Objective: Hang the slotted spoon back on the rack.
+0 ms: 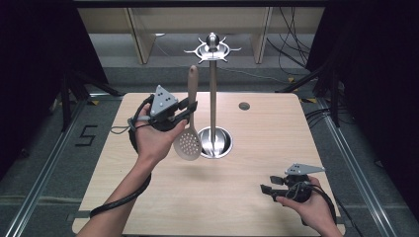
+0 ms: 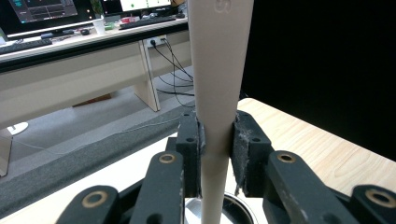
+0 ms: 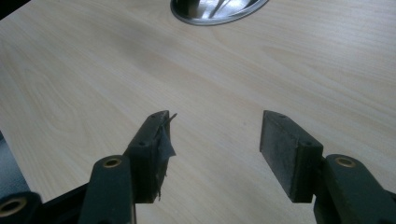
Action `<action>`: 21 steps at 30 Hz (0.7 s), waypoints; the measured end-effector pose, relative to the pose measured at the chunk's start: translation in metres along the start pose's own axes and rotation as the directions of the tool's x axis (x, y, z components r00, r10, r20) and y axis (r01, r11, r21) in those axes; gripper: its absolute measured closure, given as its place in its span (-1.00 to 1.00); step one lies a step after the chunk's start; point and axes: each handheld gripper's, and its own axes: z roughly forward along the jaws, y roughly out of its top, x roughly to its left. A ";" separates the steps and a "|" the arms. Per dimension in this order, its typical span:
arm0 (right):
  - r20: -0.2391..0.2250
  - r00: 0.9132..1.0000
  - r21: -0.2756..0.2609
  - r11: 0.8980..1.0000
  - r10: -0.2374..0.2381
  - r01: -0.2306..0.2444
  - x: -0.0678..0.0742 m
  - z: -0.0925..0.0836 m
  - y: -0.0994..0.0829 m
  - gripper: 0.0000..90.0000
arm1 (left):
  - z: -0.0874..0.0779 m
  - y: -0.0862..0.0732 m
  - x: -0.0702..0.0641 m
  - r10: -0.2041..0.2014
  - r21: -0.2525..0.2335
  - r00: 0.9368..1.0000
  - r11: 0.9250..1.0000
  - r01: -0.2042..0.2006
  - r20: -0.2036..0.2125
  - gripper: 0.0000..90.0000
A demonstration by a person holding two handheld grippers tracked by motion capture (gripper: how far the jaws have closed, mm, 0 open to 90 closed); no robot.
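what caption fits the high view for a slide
Left tongs hold a beige slotted plastic spoon upright beside the tall steel utensil stand; right tongs wait open.

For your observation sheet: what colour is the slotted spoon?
Beige slotted spoon, clearest in the high view.

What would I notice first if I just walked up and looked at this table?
First, the slotted spoon held upright above the middle of the wooden table, its handle pinched by the left gripper. Right beside it stands a tall shiny metal stand with hooks on top, on a round base. Near the table's front right corner, the right gripper rests low with its fingers open and nothing between them.
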 end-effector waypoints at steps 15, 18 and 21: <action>-0.010 1.000 -0.005 1.000 0.007 -0.007 0.000 0.001 0.000 -0.03 | 0.004 0.005 0.002 -0.008 0.004 1.000 1.000 0.008 -0.005 0.64; -0.002 1.000 0.000 1.000 0.000 0.000 0.000 0.000 0.000 -0.03 | 0.005 0.006 0.002 -0.009 0.007 1.000 1.000 0.009 -0.006 0.64; -0.008 1.000 0.004 1.000 0.002 -0.002 0.000 0.000 0.000 -0.03 | 0.006 0.006 0.002 -0.012 0.011 1.000 1.000 0.012 -0.003 0.64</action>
